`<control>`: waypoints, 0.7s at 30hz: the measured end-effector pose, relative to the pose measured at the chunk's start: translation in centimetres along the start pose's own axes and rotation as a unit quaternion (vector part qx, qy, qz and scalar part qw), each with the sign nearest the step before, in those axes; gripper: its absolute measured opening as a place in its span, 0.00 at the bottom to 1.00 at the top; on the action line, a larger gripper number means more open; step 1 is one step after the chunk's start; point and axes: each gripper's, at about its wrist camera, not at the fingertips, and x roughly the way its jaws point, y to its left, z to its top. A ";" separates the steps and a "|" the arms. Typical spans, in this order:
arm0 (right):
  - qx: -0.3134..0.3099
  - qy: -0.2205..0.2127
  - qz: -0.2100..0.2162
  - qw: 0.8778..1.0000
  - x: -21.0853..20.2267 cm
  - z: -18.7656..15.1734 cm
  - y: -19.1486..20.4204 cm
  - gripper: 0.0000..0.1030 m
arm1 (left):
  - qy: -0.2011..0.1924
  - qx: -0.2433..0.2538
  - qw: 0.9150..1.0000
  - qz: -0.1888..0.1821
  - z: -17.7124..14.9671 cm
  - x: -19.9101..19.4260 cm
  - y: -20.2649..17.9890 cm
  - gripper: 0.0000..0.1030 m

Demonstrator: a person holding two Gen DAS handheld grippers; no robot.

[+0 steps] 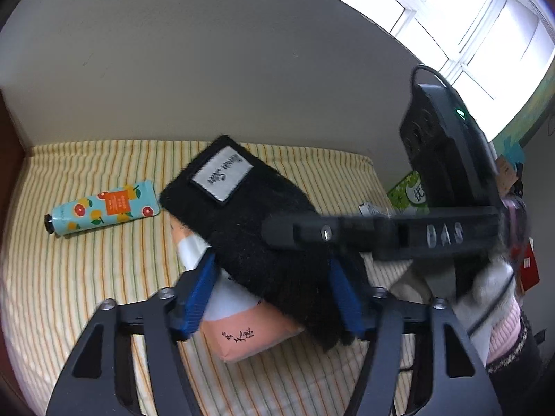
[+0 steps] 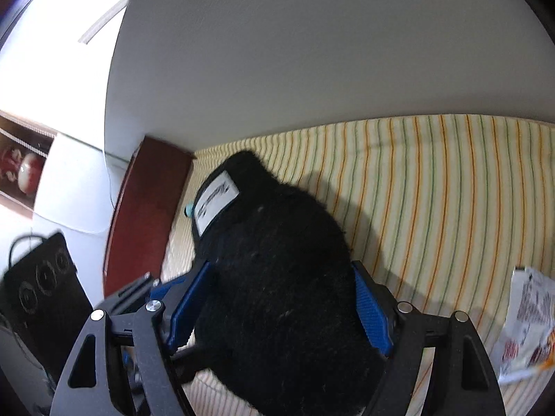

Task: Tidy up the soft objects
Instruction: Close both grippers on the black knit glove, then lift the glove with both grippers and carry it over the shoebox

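Note:
A black fuzzy hat (image 1: pixel 256 228) with a white label hangs over the striped bed sheet (image 1: pixel 69 294). My right gripper (image 2: pixel 281 270) is shut on the hat (image 2: pixel 277 277), whose body fills the gap between both blue pads. In the left wrist view one right finger (image 1: pixel 312 232) lies across the hat's top. My left gripper (image 1: pixel 270 263) has the hat's lower edge between its pad tips; whether they press is unclear. A pink and white soft pack (image 1: pixel 249 336) lies under the hat, between the left fingers (image 2: pixel 166 289).
A teal hand cream tube (image 1: pixel 104 211) lies on the sheet at the left. A gloved hand (image 1: pixel 492 294) holds the right gripper. A green box (image 1: pixel 409 190) sits by the wall. A white snack packet (image 2: pixel 527 322) lies at the right. A red-brown headboard (image 2: pixel 145 215) borders the bed.

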 end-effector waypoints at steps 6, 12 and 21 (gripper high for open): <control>-0.001 -0.007 0.001 1.000 -0.1 -0.8 2.1 0.55 | 0.003 0.013 1.000 -0.003 -0.4 -0.5 0.0 0.32; 0.009 -0.017 0.006 1.000 -0.8 -1.5 2.7 0.40 | 0.004 0.010 1.000 -0.015 -0.7 -0.9 -0.2 0.21; 0.014 -0.030 0.003 0.999 -2.1 -2.6 2.8 0.24 | 0.001 0.005 0.999 -0.032 -1.7 -1.2 0.0 0.17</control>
